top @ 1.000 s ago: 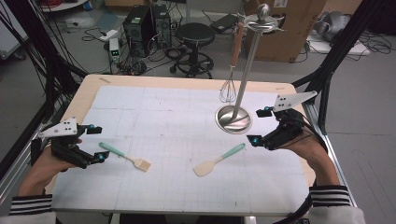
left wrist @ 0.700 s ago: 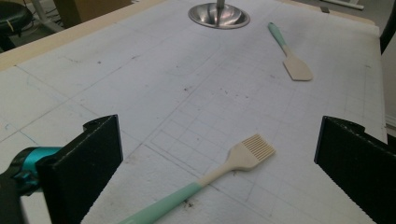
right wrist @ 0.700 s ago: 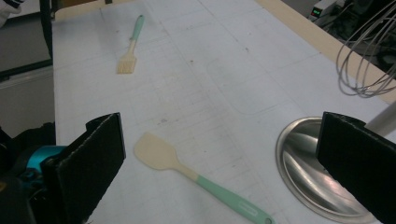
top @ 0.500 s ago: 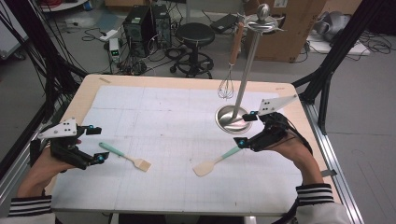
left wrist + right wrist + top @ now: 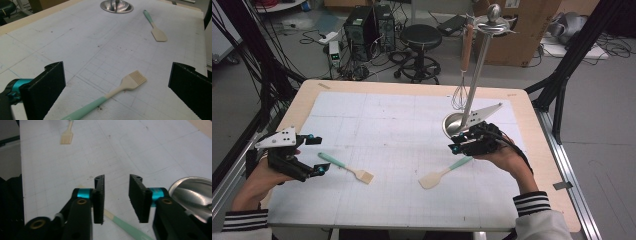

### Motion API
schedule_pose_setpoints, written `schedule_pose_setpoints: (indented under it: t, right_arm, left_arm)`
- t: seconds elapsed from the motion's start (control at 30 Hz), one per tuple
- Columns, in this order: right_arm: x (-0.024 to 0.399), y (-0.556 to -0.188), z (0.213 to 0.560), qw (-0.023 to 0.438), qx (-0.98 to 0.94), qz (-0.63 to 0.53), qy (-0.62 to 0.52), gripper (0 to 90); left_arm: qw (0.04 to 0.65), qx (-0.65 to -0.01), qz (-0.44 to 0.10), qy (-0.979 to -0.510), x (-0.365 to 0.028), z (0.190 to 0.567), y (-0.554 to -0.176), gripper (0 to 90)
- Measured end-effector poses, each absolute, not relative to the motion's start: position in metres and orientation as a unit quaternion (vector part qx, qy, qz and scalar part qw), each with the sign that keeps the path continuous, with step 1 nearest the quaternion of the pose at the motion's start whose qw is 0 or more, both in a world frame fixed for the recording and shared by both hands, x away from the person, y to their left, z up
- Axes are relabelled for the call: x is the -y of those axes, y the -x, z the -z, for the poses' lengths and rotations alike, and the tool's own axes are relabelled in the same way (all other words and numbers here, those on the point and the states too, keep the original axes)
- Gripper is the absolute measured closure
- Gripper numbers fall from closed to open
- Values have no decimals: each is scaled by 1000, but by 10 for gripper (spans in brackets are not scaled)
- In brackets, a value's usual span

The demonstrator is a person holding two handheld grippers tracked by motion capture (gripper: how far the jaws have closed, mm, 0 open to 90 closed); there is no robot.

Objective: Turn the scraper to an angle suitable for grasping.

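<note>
Nearest the person, along the front edge of the white mat [image 5: 402,200], the two sleeves come in and a bare strip of mat lies between them. Left gripper [image 5: 314,155] rests near the mat's left edge with its jaws wide apart; the brush [image 5: 346,168] lies flat just beyond them, its green handle toward the jaws and its bristles pointing to the mat's middle, nothing pressing on it. Right gripper [image 5: 453,146] hangs over the green handle of the spatula [image 5: 443,172], which lies flat on the mat; its jaws have just been closing and stand narrow, the handle passing below them, not pinched. Open mat lies between brush and spatula. Just behind the right gripper stands the rack [image 5: 479,65] on its steel base, a whisk [image 5: 460,95] hanging from it, near the far right corner of the table [image 5: 532,130]. Beyond, the far half of the mat is bare.
</note>
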State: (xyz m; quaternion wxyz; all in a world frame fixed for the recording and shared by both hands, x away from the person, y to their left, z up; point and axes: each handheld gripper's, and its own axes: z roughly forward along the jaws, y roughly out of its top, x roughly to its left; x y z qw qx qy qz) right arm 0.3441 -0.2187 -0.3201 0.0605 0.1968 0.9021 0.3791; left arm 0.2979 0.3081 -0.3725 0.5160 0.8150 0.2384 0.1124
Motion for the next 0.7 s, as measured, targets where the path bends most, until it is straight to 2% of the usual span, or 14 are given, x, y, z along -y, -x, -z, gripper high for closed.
schedule_pose_setpoints:
  t: [0.2,0.7]
  right_arm:
    - [205,-347,328,44,-914,-360,-185,881]
    - [175,-353,355,17,-931,-327,-161,889]
  left_arm:
    - [518,-238,-113,-814,-308,372,-297,17]
    - [520,-238,-113,-812,-309,371,-296,17]
